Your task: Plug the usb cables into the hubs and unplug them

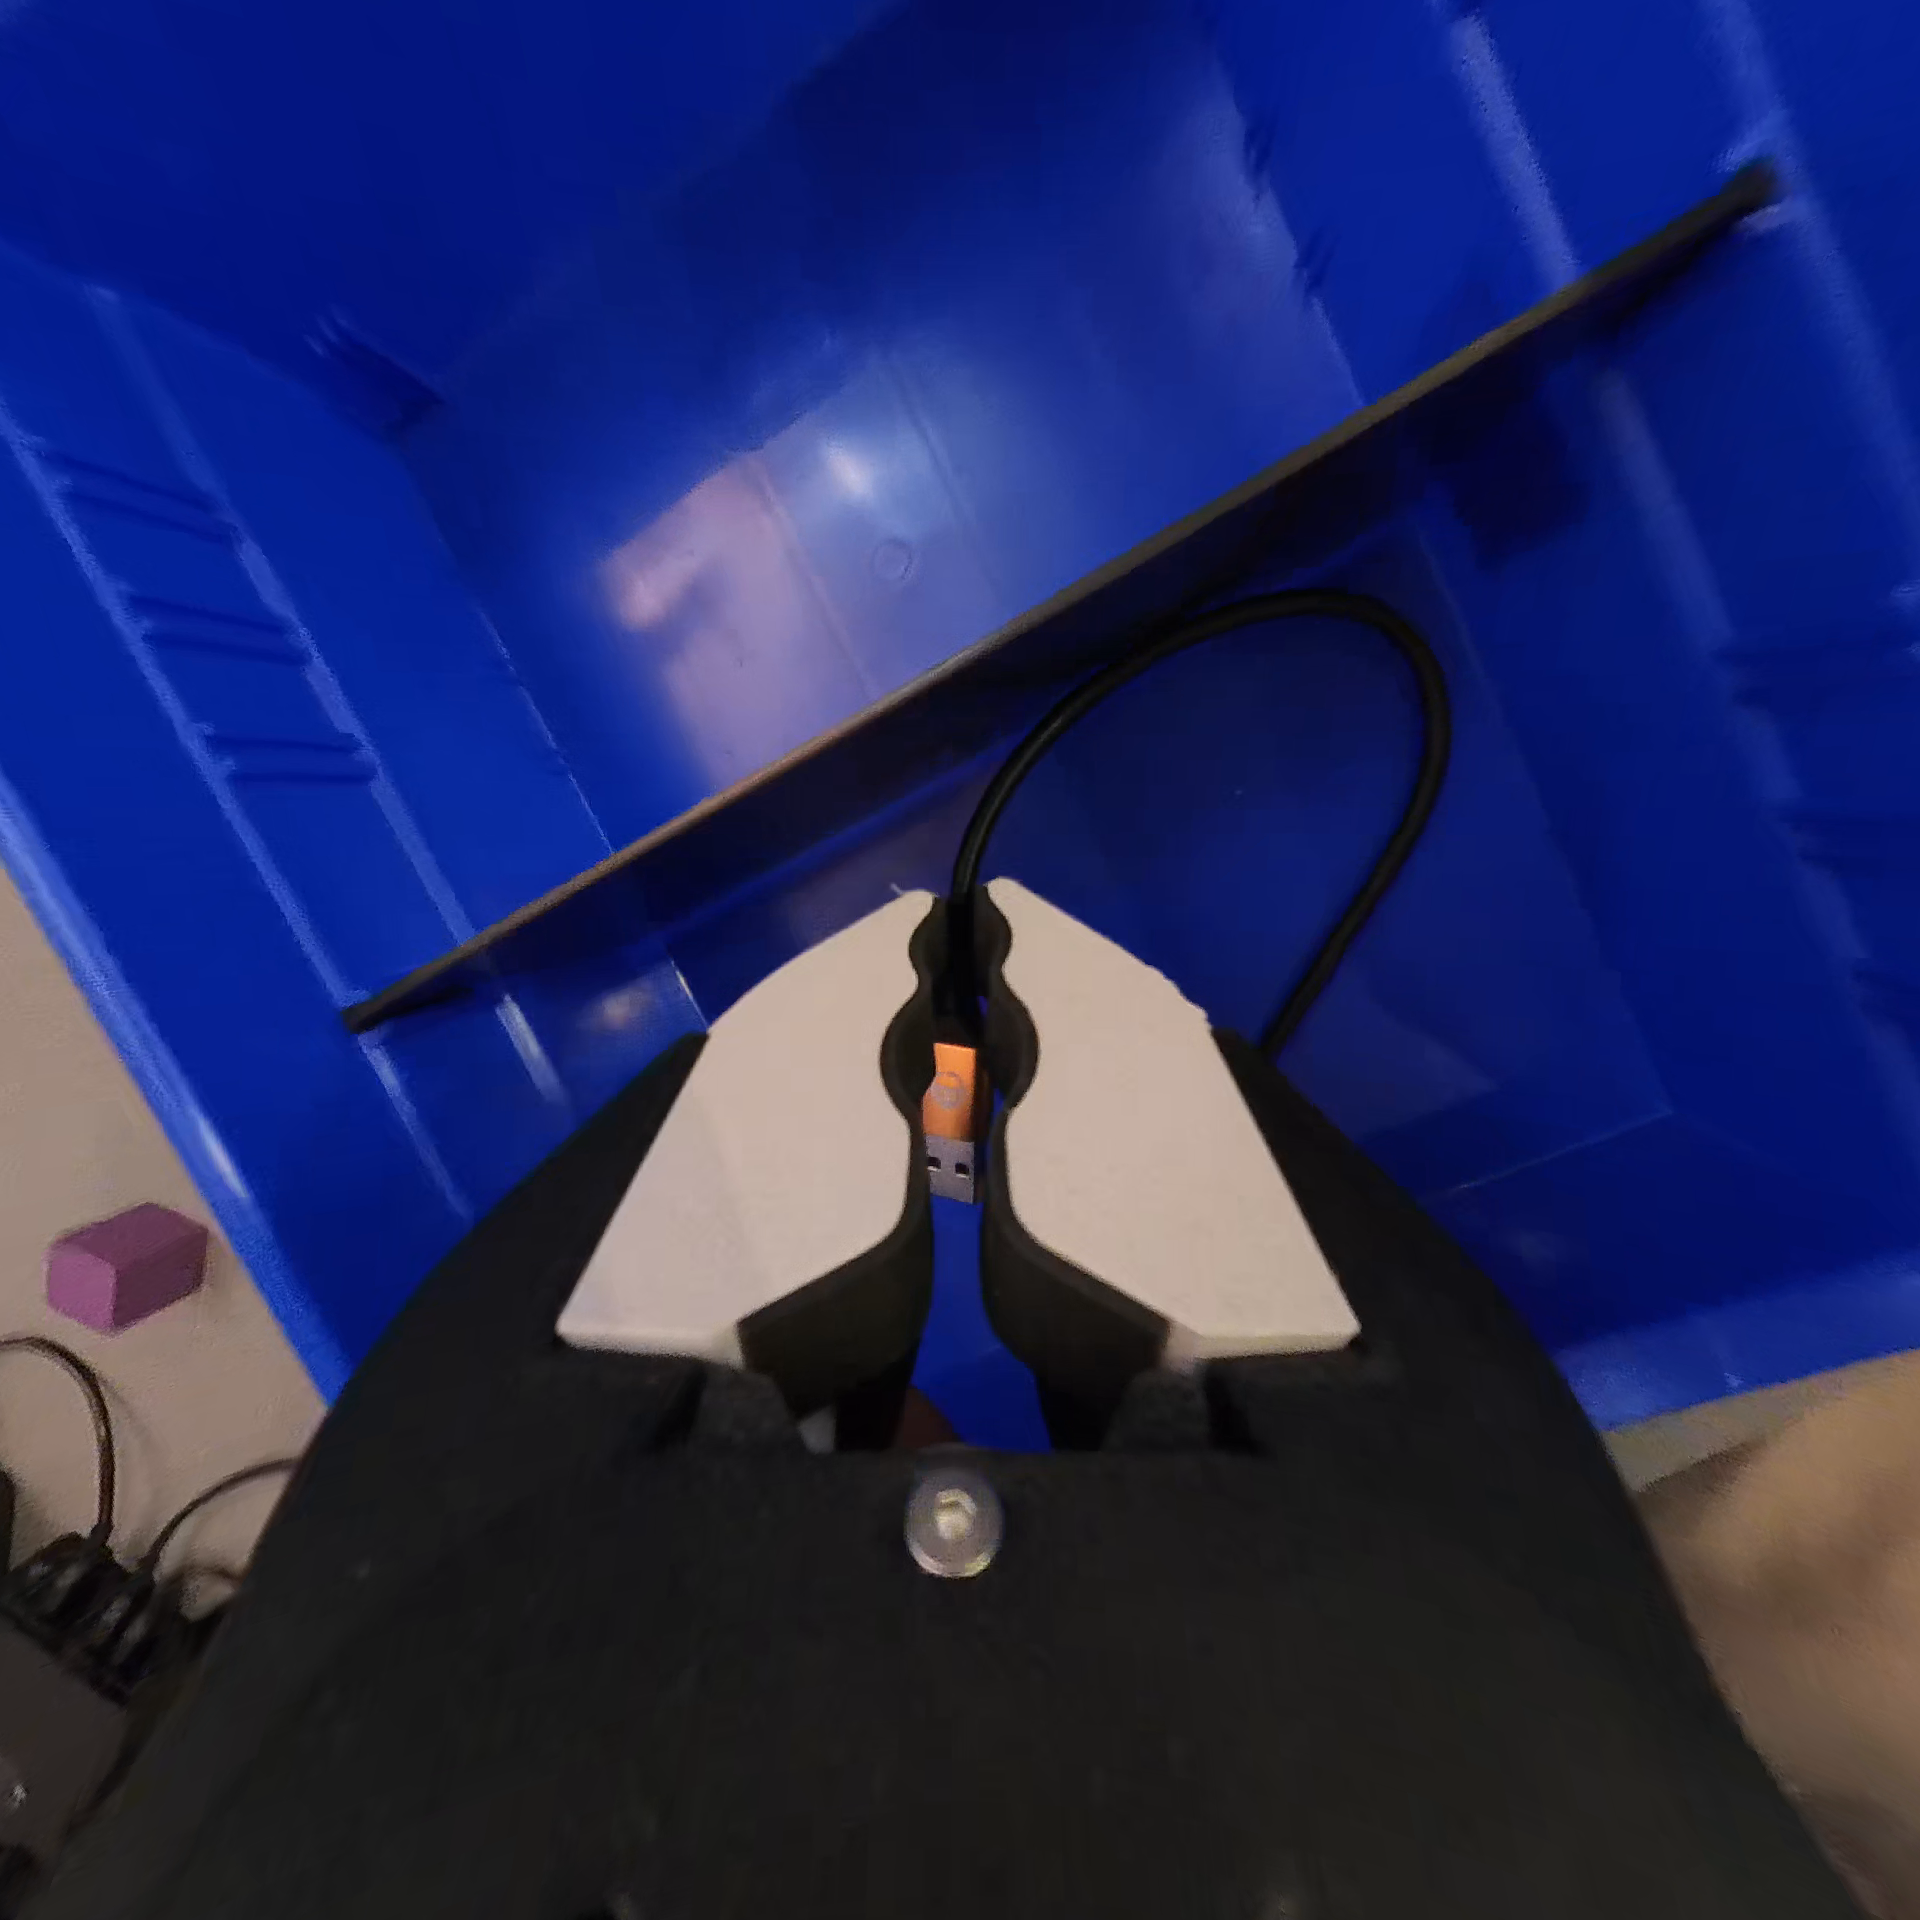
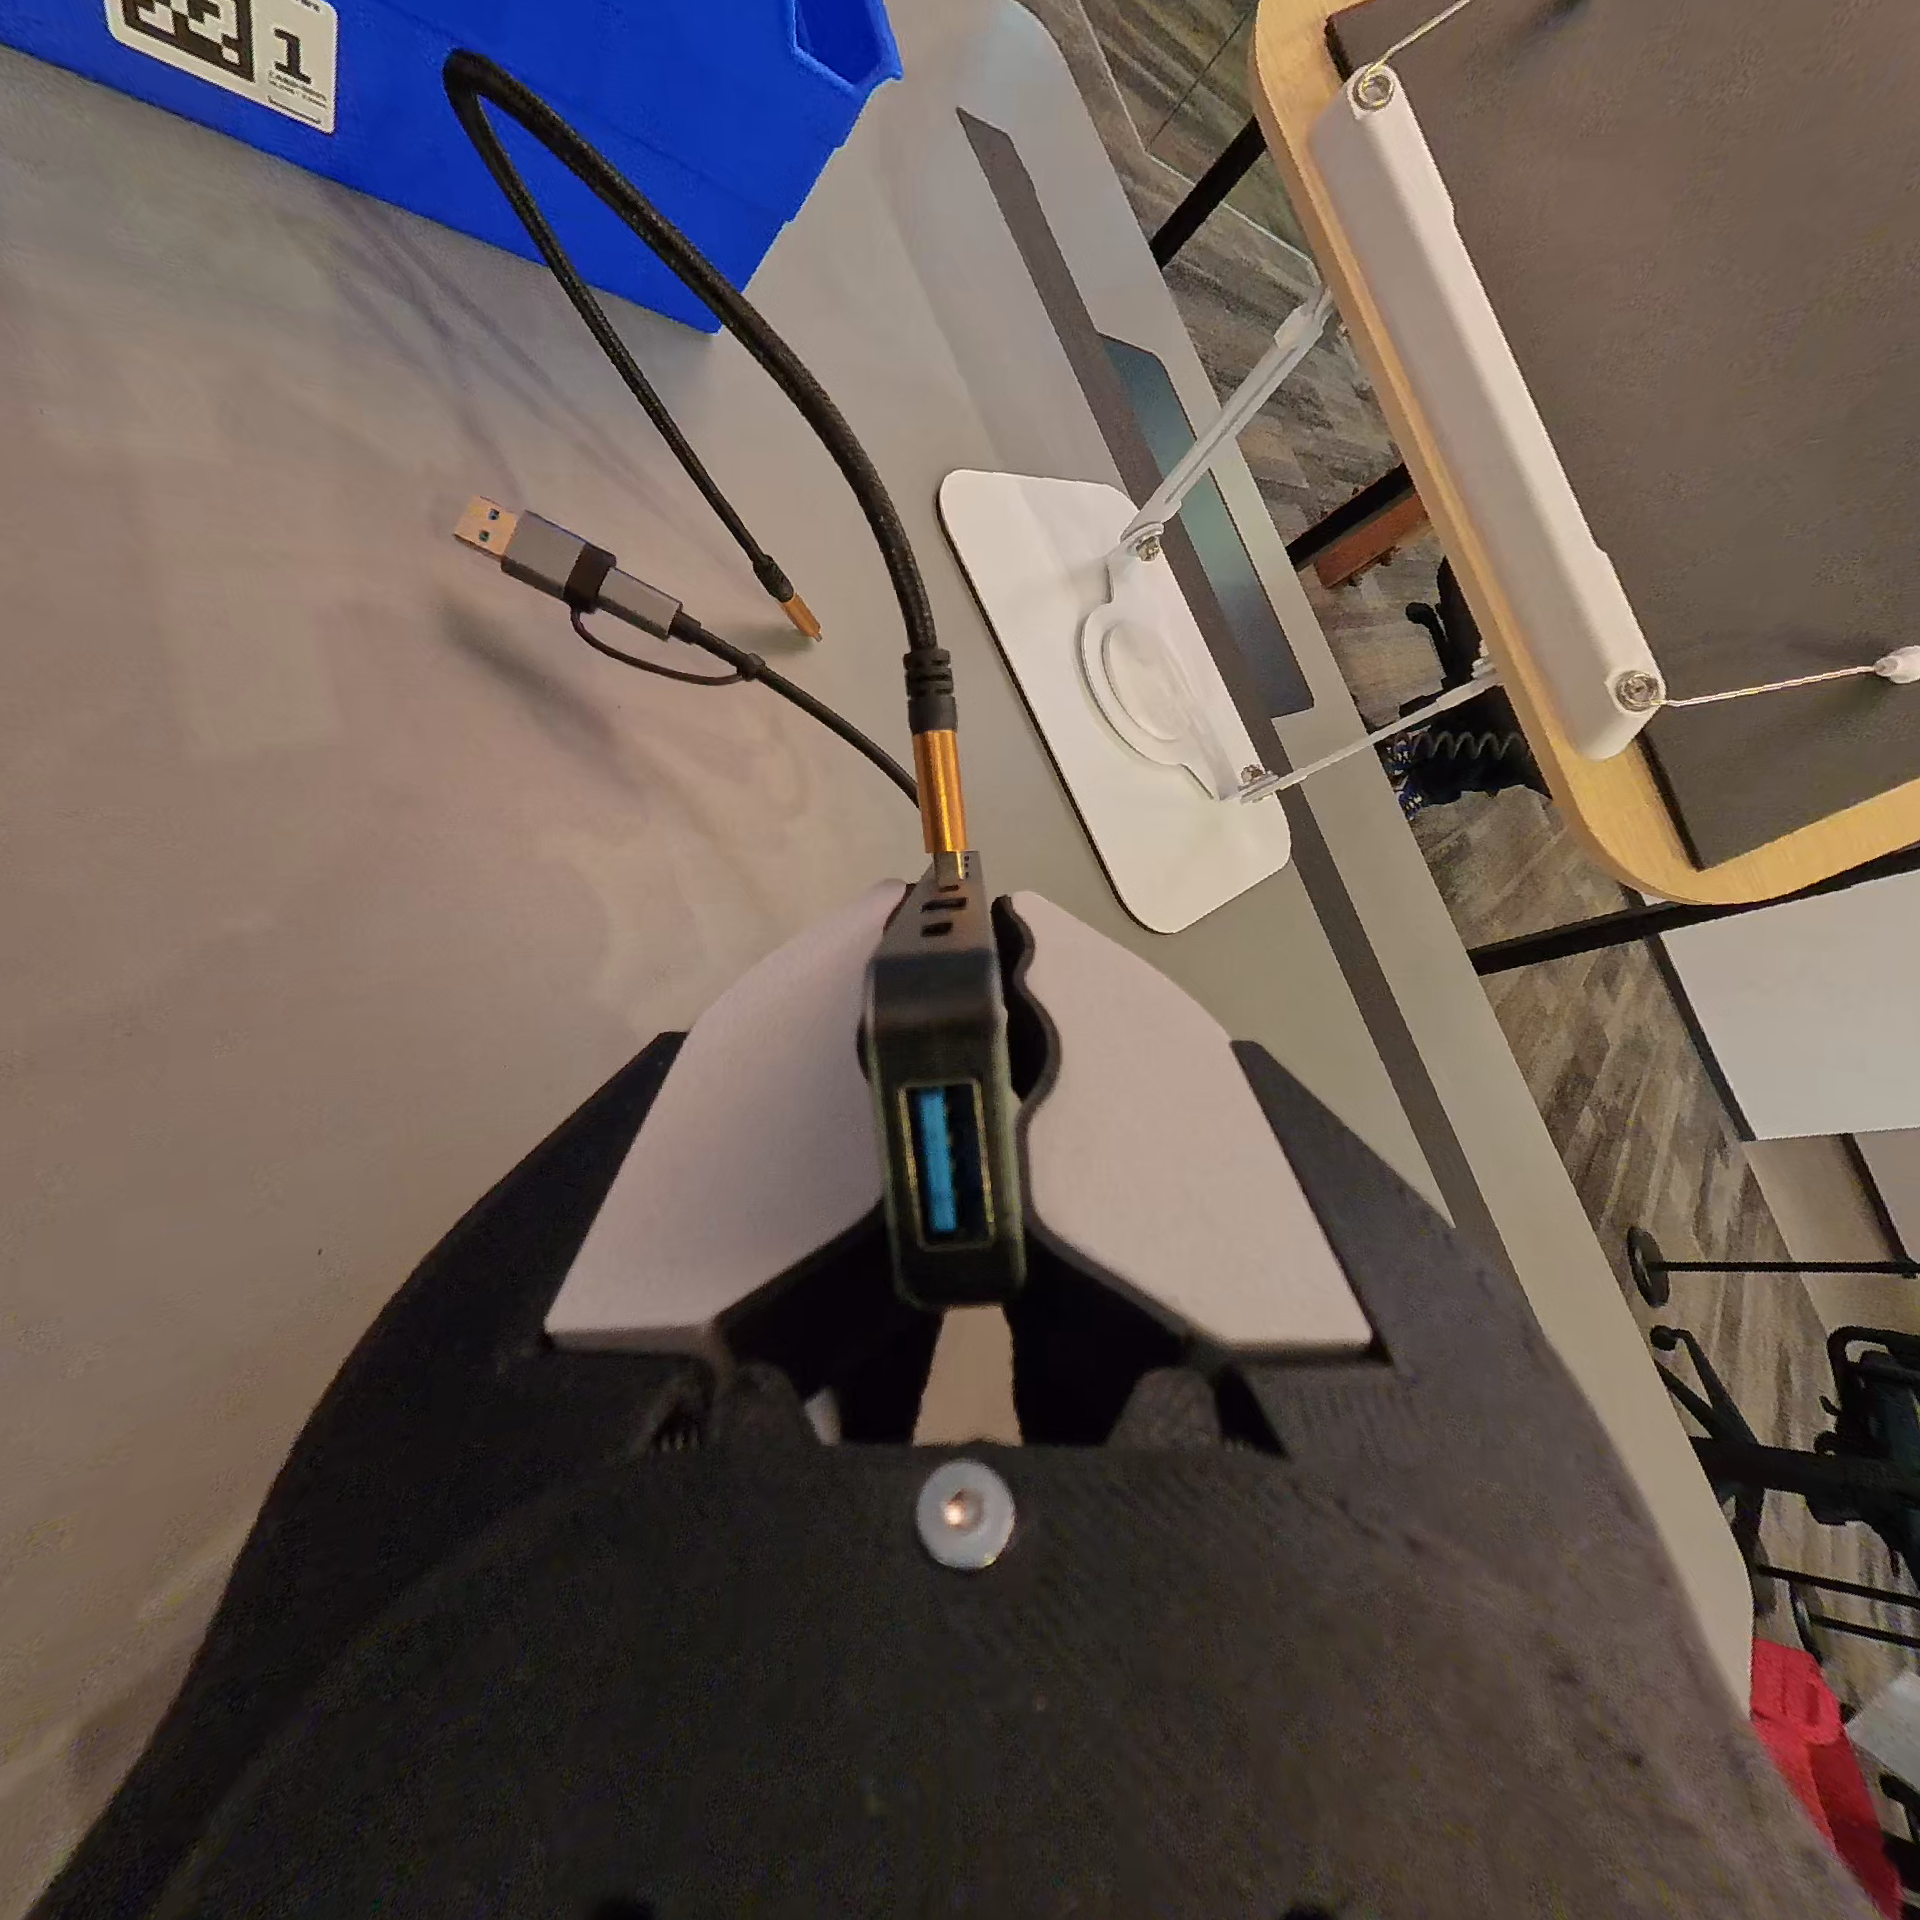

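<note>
My left gripper (image 1: pixel 961 914) is shut on a black USB cable (image 1: pixel 1340 665) with an orange plug (image 1: pixel 951 1107). The plug's metal end points back toward the camera. The cable loops up and down into a blue bin (image 1: pixel 790 436) below. My right gripper (image 2: pixel 951 904) is shut on a black USB hub (image 2: pixel 940 1060). The hub's blue port (image 2: pixel 951 1164) faces the camera. A braided black cable (image 2: pixel 727 312) with a gold plug (image 2: pixel 940 790) is plugged into the hub's far end. The hub's own lead ends in a grey USB connector (image 2: pixel 582 571) on the table.
The blue bin has a black divider (image 1: pixel 1039 613) across it. A purple block (image 1: pixel 125 1262) and dark cables (image 1: pixel 83 1590) lie left of the bin. The blue bin (image 2: pixel 623 125), a white stand base (image 2: pixel 1039 582), the table edge (image 2: pixel 1382 987) and a wooden board (image 2: pixel 1351 343) show in the right wrist view. My hands' fingertips stand some 35 cm from each other.
</note>
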{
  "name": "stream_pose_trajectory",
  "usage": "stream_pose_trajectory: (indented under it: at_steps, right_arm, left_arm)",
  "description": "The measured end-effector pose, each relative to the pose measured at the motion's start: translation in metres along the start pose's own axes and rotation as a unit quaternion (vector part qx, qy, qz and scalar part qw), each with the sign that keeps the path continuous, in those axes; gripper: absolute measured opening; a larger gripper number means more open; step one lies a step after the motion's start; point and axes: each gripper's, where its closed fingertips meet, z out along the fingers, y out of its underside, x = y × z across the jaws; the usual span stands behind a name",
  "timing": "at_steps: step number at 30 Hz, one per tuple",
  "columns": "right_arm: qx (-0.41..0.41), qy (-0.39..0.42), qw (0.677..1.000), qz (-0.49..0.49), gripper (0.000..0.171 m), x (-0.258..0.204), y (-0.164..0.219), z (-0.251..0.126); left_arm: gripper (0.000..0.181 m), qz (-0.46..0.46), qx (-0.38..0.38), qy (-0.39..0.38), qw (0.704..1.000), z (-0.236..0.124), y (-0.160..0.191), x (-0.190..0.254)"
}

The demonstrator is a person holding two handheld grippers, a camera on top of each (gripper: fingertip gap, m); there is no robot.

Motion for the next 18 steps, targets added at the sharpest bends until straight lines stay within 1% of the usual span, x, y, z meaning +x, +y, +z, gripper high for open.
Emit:
stream_pose_trajectory:
  at_steps: [4,9,13,18]
  right_arm:
    - [0.000,-0.003,1.000,0.001,0.012,-0.001,-0.001,0.000]
    - [0.005,-0.003,1.000,0.002,0.012,-0.001,-0.002,-0.001]
    - [0.015,-0.007,1.000,0.006,0.012,-0.002,-0.004,-0.002]
    - [0.041,-0.020,0.999,0.004,0.012,-0.006,-0.010,-0.003]
  left_arm:
    - [0.004,-0.009,0.040,0.014,0.999,-0.014,-0.009,0.003]
    - [0.004,-0.035,0.107,0.049,0.992,-0.033,-0.024,0.007]
    - [0.004,-0.039,0.184,0.072,0.980,-0.059,-0.044,0.009]
    - [0.004,-0.037,0.242,0.083,0.966,-0.087,-0.063,0.015]
